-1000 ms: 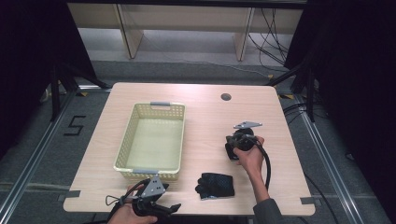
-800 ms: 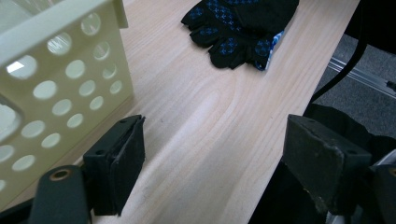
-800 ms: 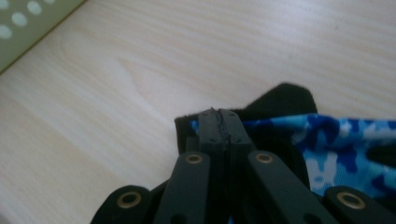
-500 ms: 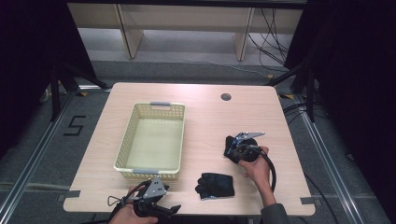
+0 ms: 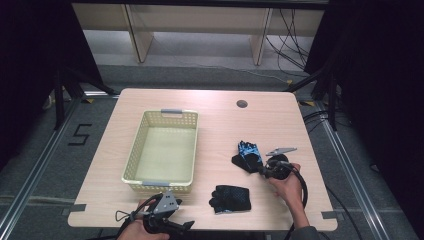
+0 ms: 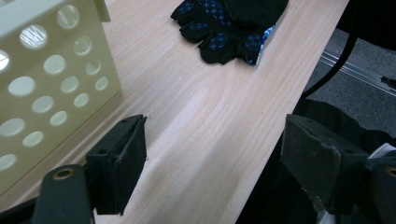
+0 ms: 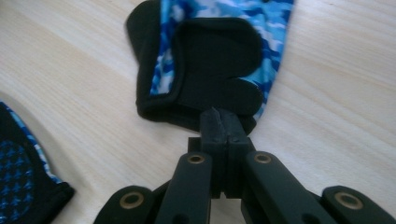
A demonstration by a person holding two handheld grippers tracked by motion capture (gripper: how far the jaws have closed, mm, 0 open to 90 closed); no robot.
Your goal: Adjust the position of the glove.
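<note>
We judge that we are mid-pick: our right gripper (image 7: 219, 122) has its jaws pinched together on the cuff of the blue-patterned glove (image 7: 212, 56), which lies on the table (image 5: 220, 115) right of the basket (image 5: 132, 150). Next we would likely lift it clear and carry it left over the rim. The basket is empty, the second glove (image 5: 230, 198) lies near the front edge, and our left gripper (image 6: 215, 158) hangs wide open there.

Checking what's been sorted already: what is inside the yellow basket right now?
Nothing visible inside the basket; its bare floor shows. Its near wall hides a strip of the floor.
</note>
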